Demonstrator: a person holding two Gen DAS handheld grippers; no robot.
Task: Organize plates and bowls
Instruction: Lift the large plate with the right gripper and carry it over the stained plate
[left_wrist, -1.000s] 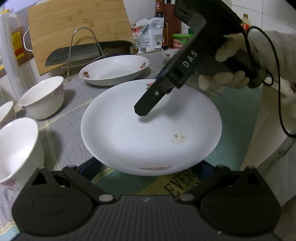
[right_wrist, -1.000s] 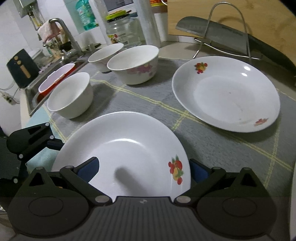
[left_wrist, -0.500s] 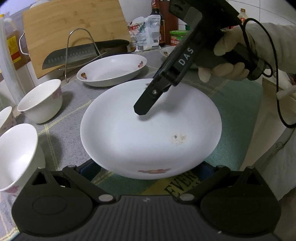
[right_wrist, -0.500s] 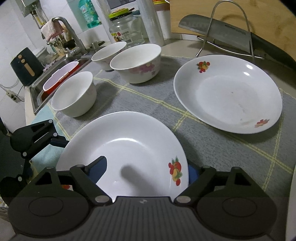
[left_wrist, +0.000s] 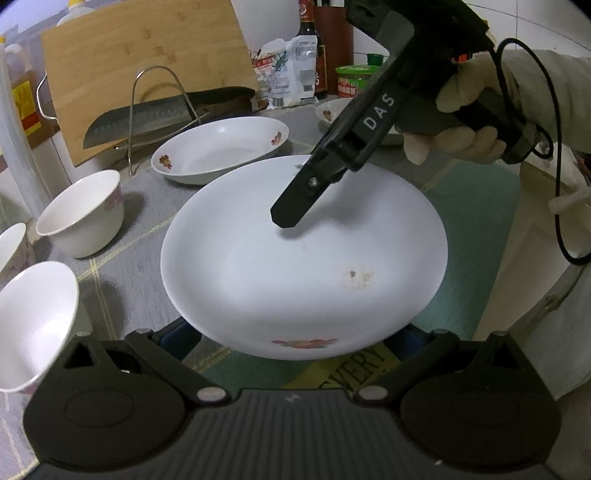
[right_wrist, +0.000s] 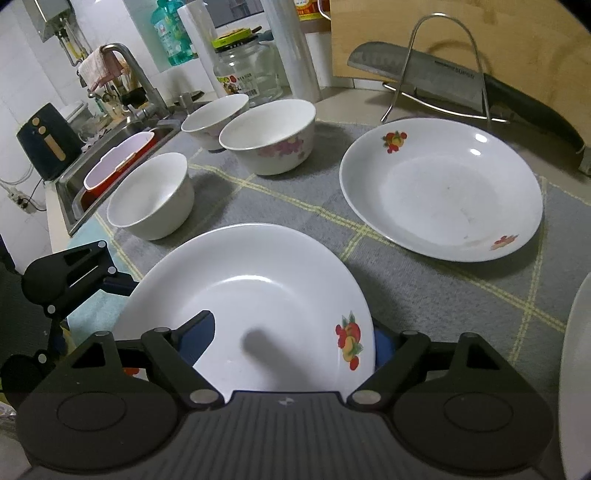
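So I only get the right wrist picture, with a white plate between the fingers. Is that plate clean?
Observer: Not quite. The left wrist view shows a brownish smudge inside the plate.
Visitor: What stands further along the counter, out of my frame?
Observer: A green-lidded jar, next to a dark sauce bottle.
Visitor: And who holds this tool?
Observer: A gloved right hand grips its handle, and a black cable hangs from it.
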